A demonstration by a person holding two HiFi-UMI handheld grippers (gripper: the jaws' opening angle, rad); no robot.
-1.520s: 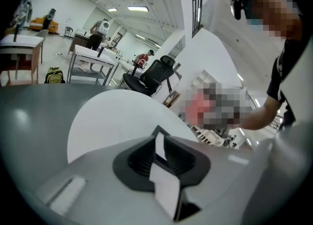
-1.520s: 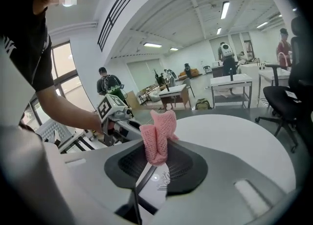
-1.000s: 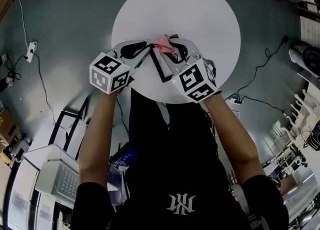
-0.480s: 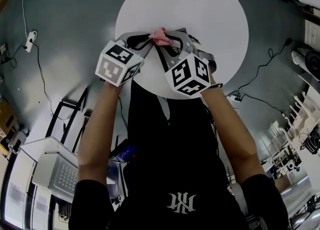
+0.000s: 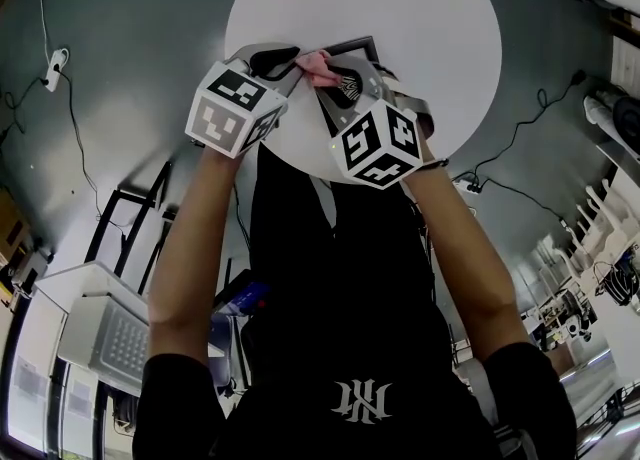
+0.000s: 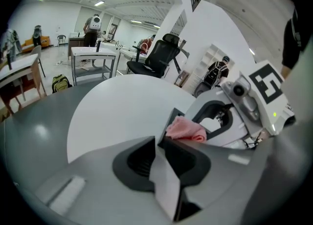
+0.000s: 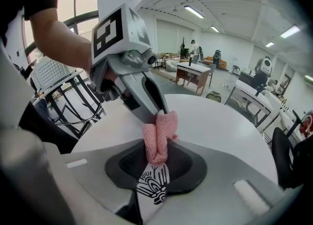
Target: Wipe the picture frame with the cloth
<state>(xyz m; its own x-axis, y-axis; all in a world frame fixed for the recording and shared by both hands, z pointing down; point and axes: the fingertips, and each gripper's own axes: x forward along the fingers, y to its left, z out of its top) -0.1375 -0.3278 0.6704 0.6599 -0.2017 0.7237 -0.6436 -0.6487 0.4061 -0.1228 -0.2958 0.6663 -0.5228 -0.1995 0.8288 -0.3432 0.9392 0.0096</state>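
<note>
The person stands at the near edge of a round white table [image 5: 410, 8], which lies at 12 o'clock from them, with both forearms reaching over it. The left gripper [image 5: 288, 60] comes in from about 8 o'clock. Its jaws are clenched on the thin edge of a black-rimmed picture frame [image 5: 350, 45], whose pale panel runs edge-on between the dark pads in the left gripper view [image 6: 166, 182]. The right gripper [image 5: 345, 86] comes in from about 5 o'clock and grasps a pink mesh cloth [image 5: 320, 69]. The cloth is bunched upright between its jaws [image 7: 159, 138] and lies against the frame's white picture, where a black fan-like pattern shows just below it [image 7: 154, 187]. The two grippers meet nose to nose, the cloth between them at the frame's upper edge [image 6: 186, 129]. Frame and cloth are over the table's near side, about 7 o'clock of its middle. I cannot tell whether the frame touches the tabletop. Around the table is a grey floor [image 5: 130, 58] with loose cables.
</note>
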